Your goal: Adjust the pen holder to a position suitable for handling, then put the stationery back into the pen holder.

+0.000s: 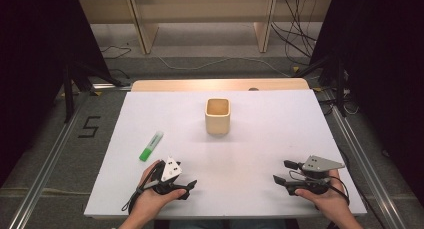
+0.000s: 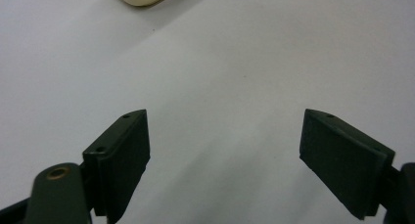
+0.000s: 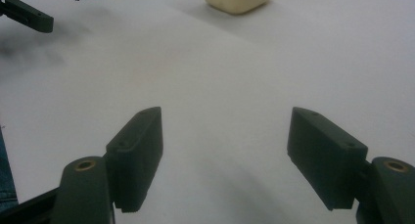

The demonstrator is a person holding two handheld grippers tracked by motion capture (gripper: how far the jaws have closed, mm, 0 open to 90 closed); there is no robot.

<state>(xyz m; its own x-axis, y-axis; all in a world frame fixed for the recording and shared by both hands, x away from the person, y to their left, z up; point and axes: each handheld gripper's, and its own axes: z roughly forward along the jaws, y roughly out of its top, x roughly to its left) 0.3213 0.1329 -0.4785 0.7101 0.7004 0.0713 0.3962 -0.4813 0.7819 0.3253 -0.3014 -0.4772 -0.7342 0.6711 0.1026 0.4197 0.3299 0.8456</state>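
Cream-coloured and square with rounded corners, the cup stands upright near the middle of the white board, and what shows of its inside looks empty. The green-and-white marker lies flat on the board, slanted, well to the cup's left and just beyond the left gripper. Both the left gripper and the right gripper rest near the board's front edge with jaws spread wide, gripping nothing.
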